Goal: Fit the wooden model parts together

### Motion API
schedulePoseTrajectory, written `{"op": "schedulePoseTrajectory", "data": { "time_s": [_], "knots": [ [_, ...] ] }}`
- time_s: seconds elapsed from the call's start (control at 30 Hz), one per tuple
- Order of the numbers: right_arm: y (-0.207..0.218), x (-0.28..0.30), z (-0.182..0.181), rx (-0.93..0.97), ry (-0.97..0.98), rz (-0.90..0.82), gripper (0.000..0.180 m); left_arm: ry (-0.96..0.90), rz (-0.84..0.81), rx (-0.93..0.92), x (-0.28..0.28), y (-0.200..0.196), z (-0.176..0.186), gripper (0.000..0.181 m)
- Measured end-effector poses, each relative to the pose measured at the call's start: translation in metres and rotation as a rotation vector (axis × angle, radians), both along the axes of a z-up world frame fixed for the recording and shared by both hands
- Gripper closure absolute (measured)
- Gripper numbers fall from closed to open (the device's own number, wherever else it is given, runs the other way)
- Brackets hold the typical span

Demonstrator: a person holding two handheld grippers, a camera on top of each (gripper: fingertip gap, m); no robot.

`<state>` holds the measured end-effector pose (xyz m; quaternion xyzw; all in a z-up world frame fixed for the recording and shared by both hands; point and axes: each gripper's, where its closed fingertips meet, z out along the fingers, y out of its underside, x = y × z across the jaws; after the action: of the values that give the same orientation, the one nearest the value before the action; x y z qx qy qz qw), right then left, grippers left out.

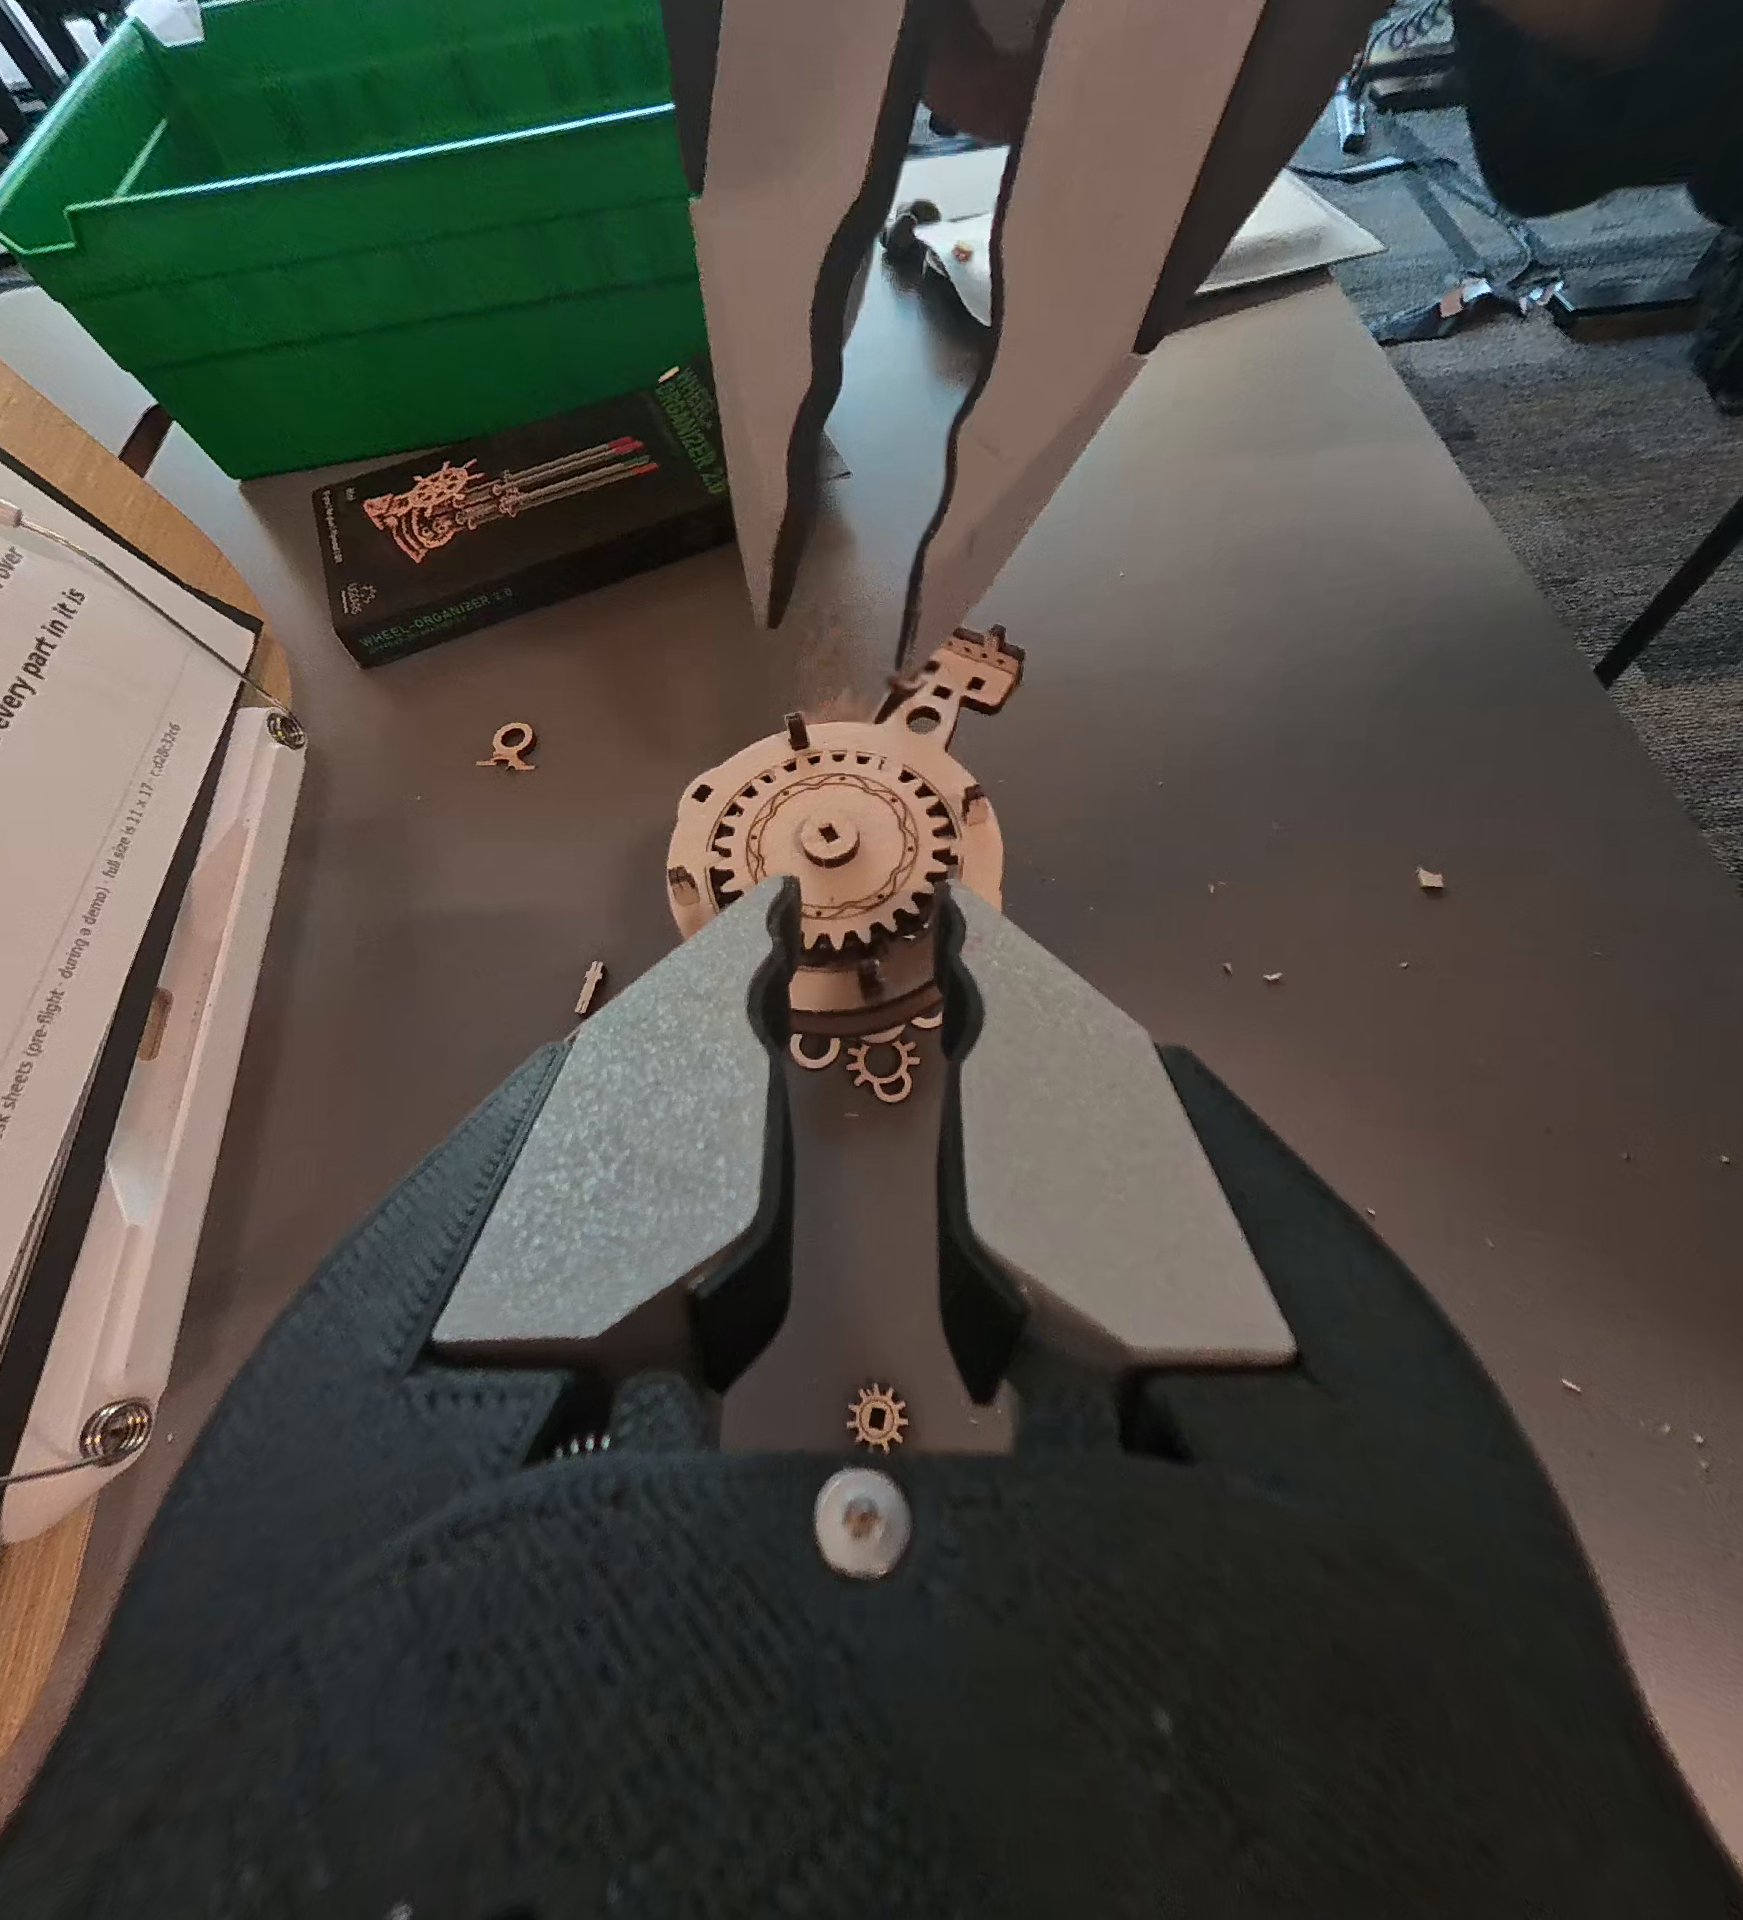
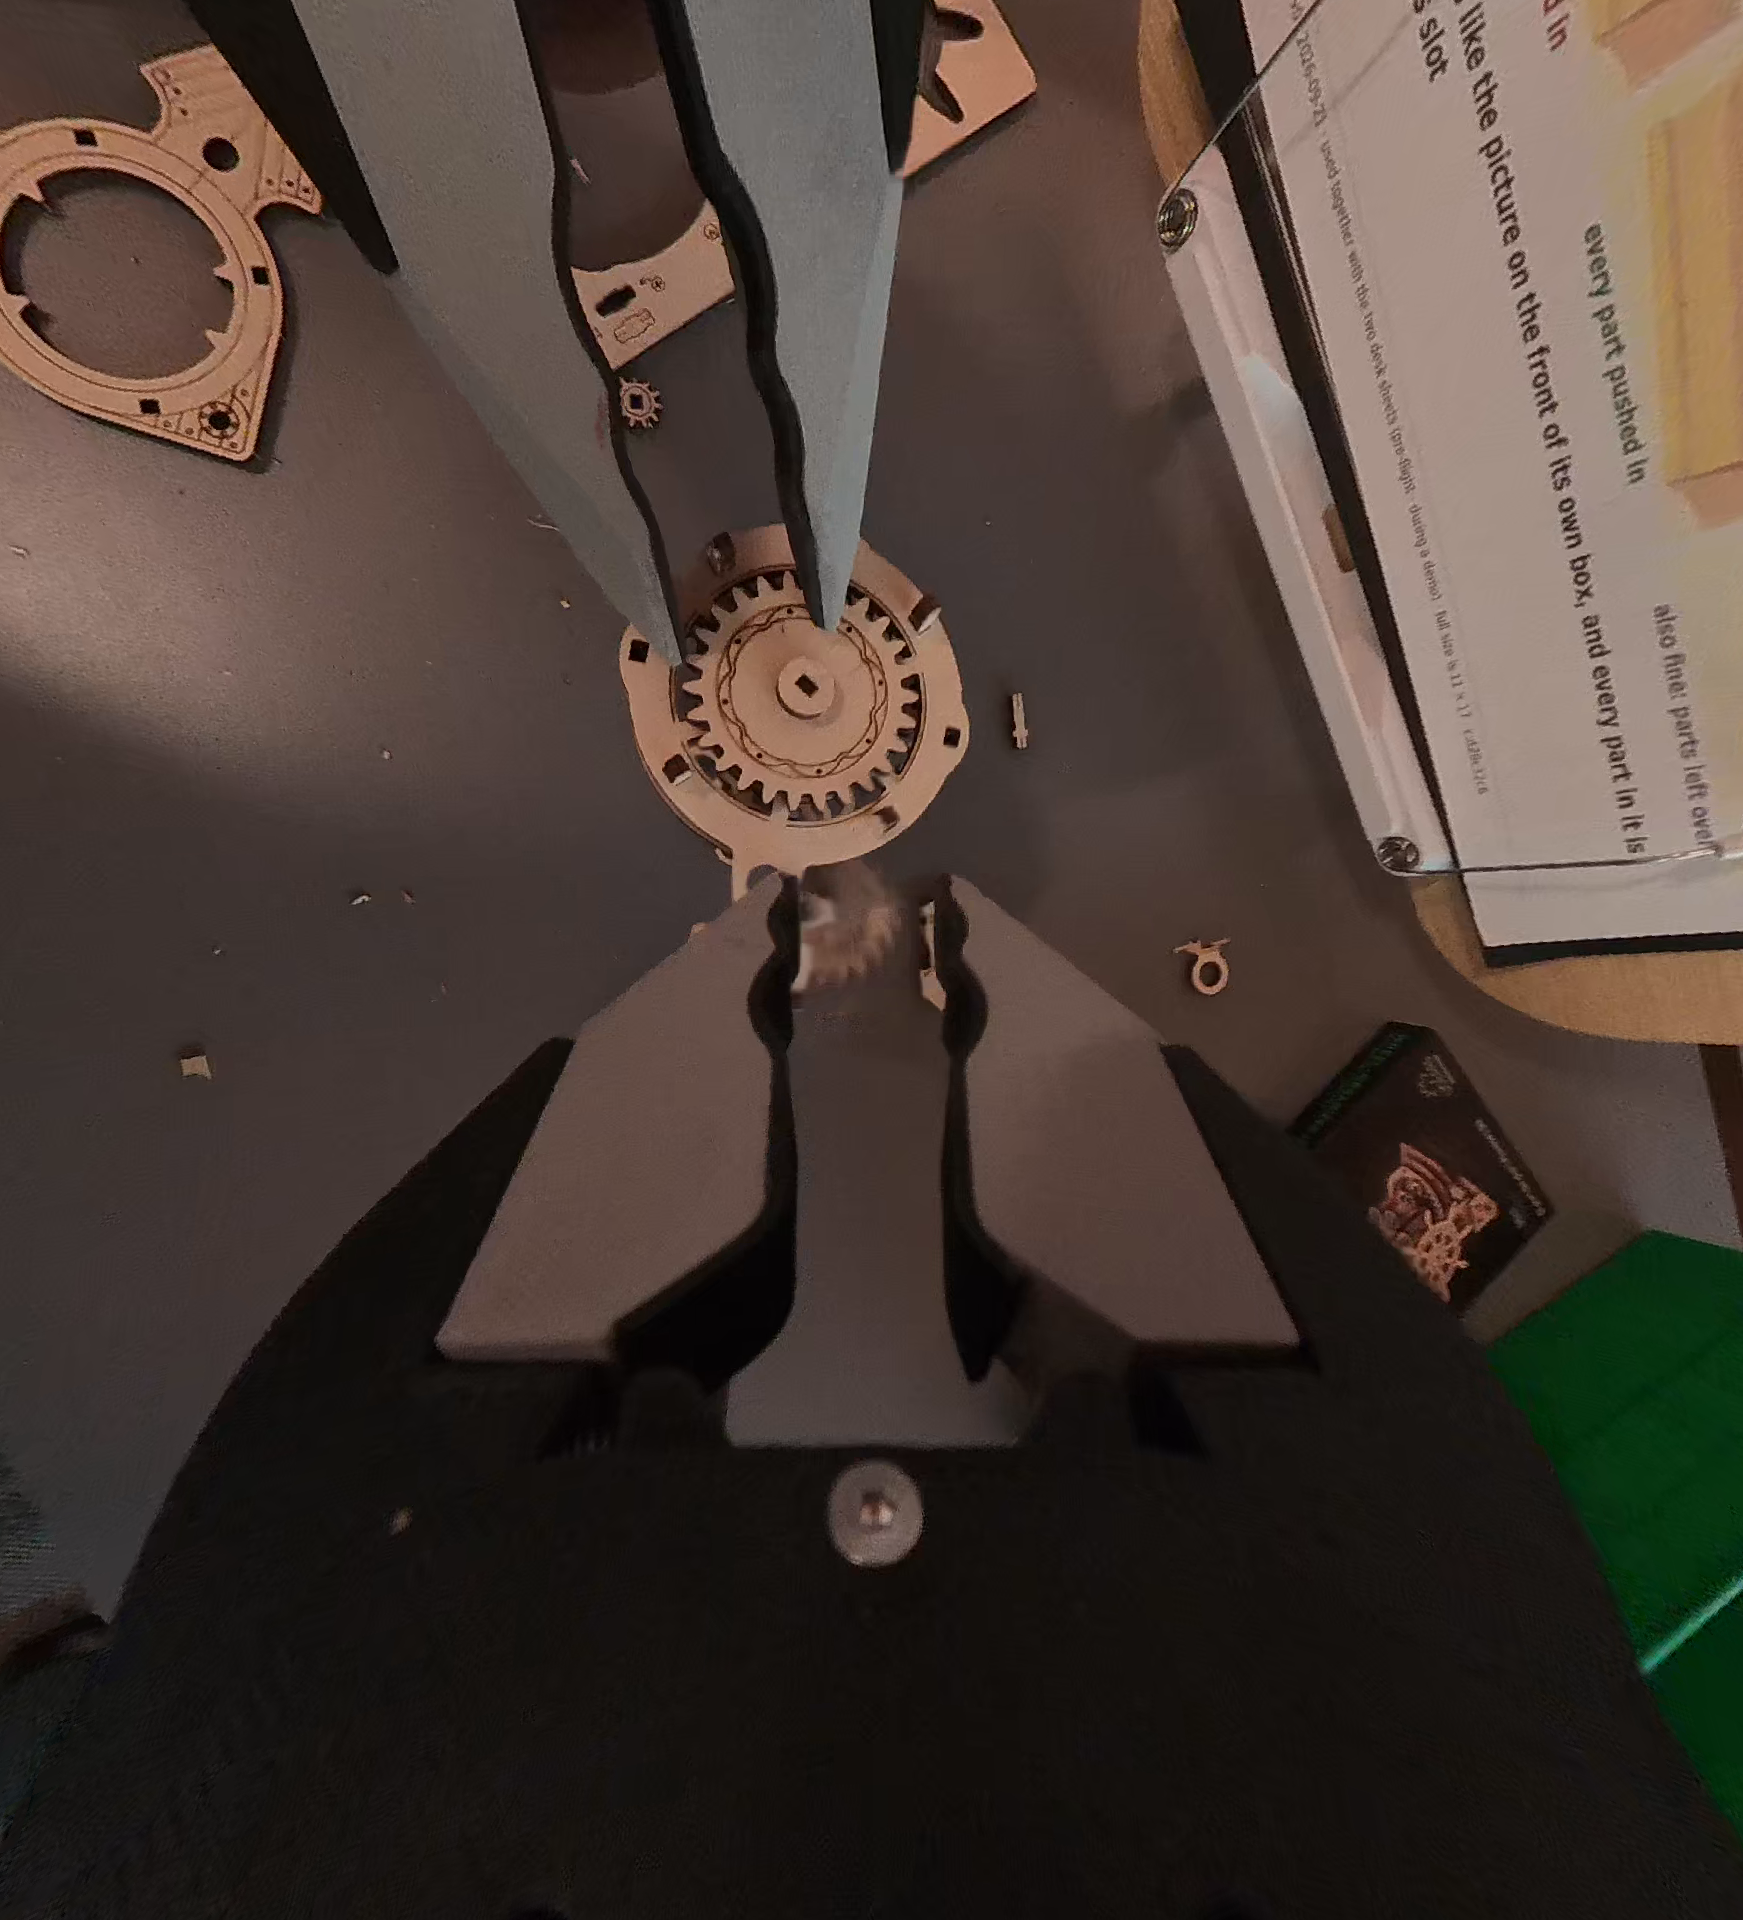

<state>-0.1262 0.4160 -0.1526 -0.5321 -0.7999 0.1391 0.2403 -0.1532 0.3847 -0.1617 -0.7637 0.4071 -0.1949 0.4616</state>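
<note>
- Gear (image 1: 825,852) lies flat inside a round wooden base (image 1: 836,831) on the table (image 1: 1262,1039), its square-holed hub facing up; the base's arm (image 1: 960,675) juts away from the left gripper toward the right one.
- Table is dark grey and strewn with wood chips. On it lie a small cog (image 1: 877,1415), a ring piece (image 1: 512,746), a peg (image 1: 589,987), a black box (image 1: 524,540) and a green bin (image 1: 379,260); carpet shows past the table edge.
- Clipboard (image 2: 1573,468) with a printed sheet rests on a pale wood board beside the model; a flat cut-out plate (image 2: 119,270) lies well apart from it.
- Left gripper (image 1: 867,904) has its jaws part open, with the tips down on the near side of the model: one on the base rim just outside the gear teeth, the other on the gear face. Whether they pinch anything, I cannot tell.
- Right gripper (image 2: 862,899) has its jaws part open just short of the base, over the arm; a small blurred wooden part (image 2: 841,930) sits against one finger, and a firm hold cannot be confirmed.
</note>
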Motion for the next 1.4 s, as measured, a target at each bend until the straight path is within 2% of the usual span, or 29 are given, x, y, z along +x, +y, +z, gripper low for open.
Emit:
{"op": "schedulePoseTrajectory", "data": {
  "time_s": [0.13, 0.23, 0.33, 0.43, 0.57, 0.73, 0.83, 0.97, 1.1, 1.23, 1.4],
  "knots": [
    [0.008, 0.009, 0.014, -0.036, 0.122, -0.055, 0.151, 0.005, 0.002, -0.001, -0.001, 0.000, 0.000, 0.158],
    [0.018, 0.022, 0.030, -0.148, 0.305, -0.131, 0.146, 0.000, -0.001, -0.002, 0.000, -0.001, 0.000, 0.158],
    [0.024, 0.042, 0.023, -0.292, 0.398, -0.204, 0.135, 0.005, 0.001, -0.006, -0.002, -0.002, 0.001, 0.158],
    [0.017, 0.061, -0.002, -0.373, 0.403, -0.237, 0.132, -0.012, 0.014, 0.010, -0.008, -0.003, 0.011, 0.158],
    [-0.002, 0.065, -0.035, -0.415, 0.356, -0.280, 0.124, -0.077, 0.041, 0.045, -0.020, -0.006, 0.042, 0.157],
    [-0.007, 0.061, -0.064, -0.393, 0.286, -0.459, 0.119, -0.132, 0.091, 0.127, -0.047, -0.018, 0.090, 0.156],
    [-0.005, 0.065, -0.059, -0.347, 0.313, -0.517, 0.125, -0.158, 0.097, 0.156, -0.057, -0.028, 0.112, 0.156],
    [0.010, 0.066, -0.049, -0.293, 0.339, -0.543, 0.116, -0.126, 0.099, 0.157, -0.062, -0.036, 0.119, 0.157],
    [0.014, 0.060, -0.074, -0.302, 0.239, -0.510, 0.133, -0.121, 0.091, 0.135, -0.060, -0.041, 0.117, 0.157],
    [0.013, 0.055, -0.082, -0.242, 0.265, -0.441, 0.179, -0.115, 0.009, 0.025, -0.041, -0.058, 0.097, 0.158],
    [0.009, 0.051, -0.077, -0.195, 0.354, -0.386, 0.180, 0.014, -0.066, -0.125, -0.002, -0.080, 0.039, 0.158]
  ]
}}
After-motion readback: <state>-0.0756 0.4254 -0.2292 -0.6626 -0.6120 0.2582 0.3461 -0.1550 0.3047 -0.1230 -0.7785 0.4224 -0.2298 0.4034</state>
